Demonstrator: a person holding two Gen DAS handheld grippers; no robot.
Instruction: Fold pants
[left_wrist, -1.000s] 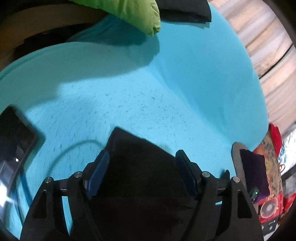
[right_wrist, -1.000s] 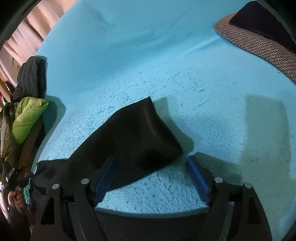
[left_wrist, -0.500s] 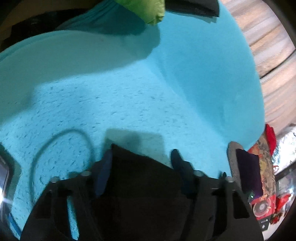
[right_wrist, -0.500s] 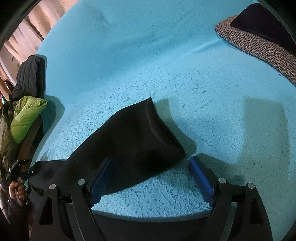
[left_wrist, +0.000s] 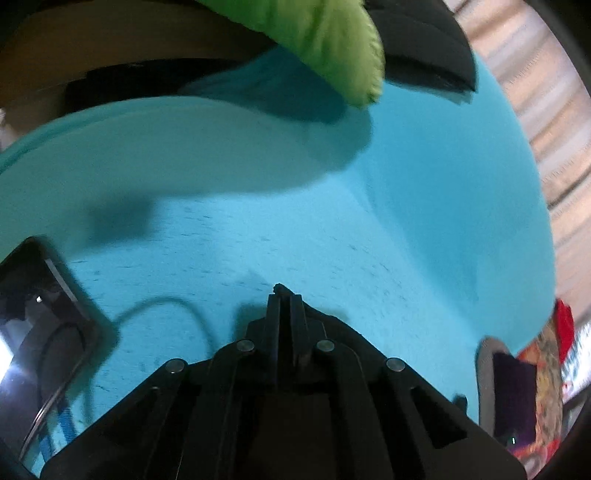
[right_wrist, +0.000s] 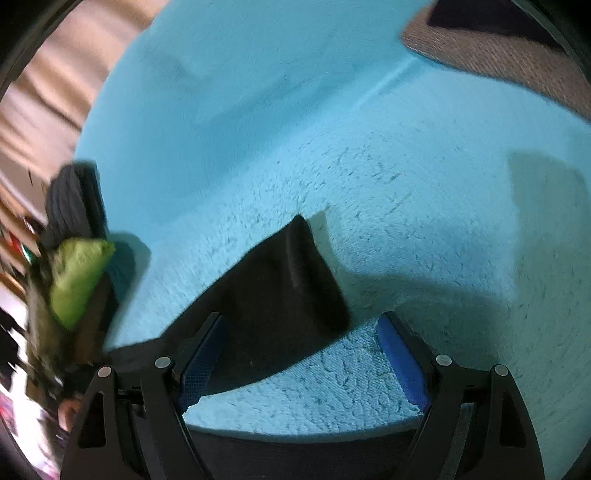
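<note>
The black pants (right_wrist: 280, 299) lie on a turquoise fleece blanket (right_wrist: 406, 206), one end pointing away from me in the right wrist view. My right gripper (right_wrist: 301, 343) is open, its blue-padded fingers (right_wrist: 400, 354) straddling the near part of that end, just above the blanket. In the left wrist view my left gripper (left_wrist: 282, 295) has its jaws closed together, with a sliver of black fabric (left_wrist: 332, 321) showing at the tips and beside the fingers; the rest of the pants is hidden under the gripper.
A black tablet (left_wrist: 40, 314) with a cable (left_wrist: 155, 306) lies at left on the blanket. A green jacket (left_wrist: 325, 44) and dark clothes (left_wrist: 424, 48) hang at the far edge. A woven mat (right_wrist: 509, 62) with a dark cushion sits far right.
My left gripper closed from open onto the black pants fabric that lay between its fingers. My right gripper stayed open over the pants end and shifted slightly.
</note>
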